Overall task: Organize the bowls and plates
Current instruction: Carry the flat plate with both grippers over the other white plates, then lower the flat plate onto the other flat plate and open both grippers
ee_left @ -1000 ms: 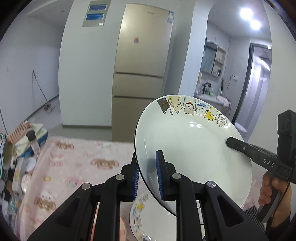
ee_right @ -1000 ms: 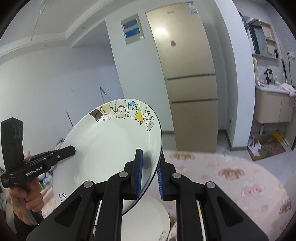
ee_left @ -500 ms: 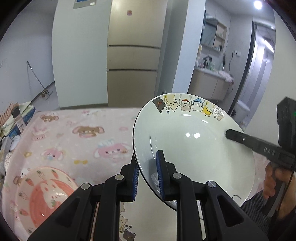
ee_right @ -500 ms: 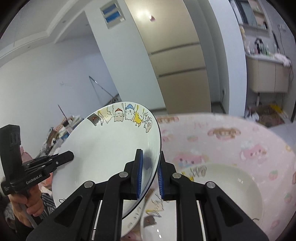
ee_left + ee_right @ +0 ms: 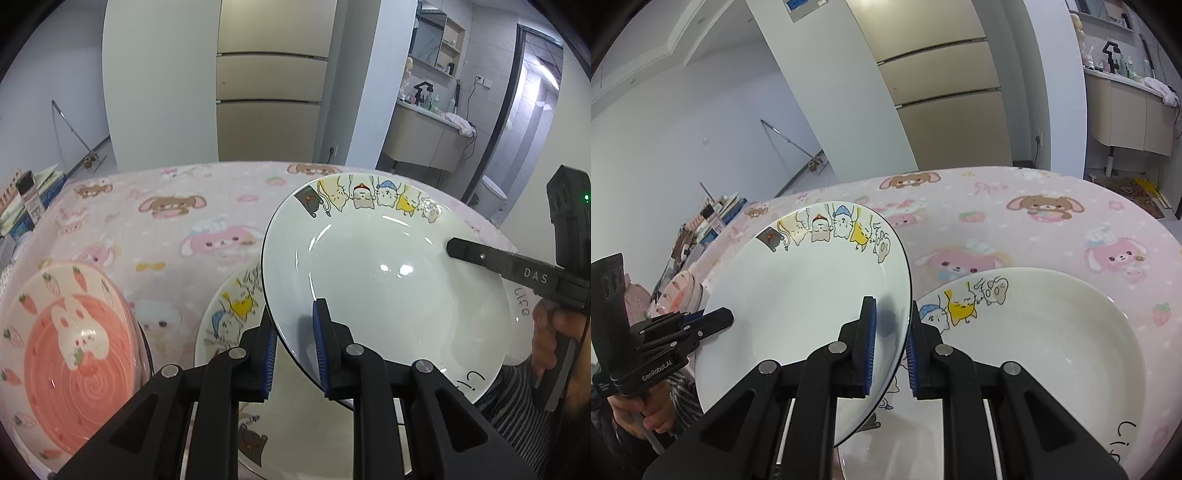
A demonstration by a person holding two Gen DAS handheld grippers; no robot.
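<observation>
Both the left gripper [image 5: 293,350] and the right gripper [image 5: 889,343], jaws nearly closed on opposite rims, hold a cat-pattern plate [image 5: 384,280] tilted above a matching plate [image 5: 1052,354] on the table, so stacking calls for levelling and lowering.

A beige fridge [image 5: 271,79] stands against white walls [image 5: 701,99].

It was a home — a tall beige multi-door fridge [image 5: 271,79] stood top centre, a bathroom vanity cabinet [image 5: 424,142] at upper right.
</observation>
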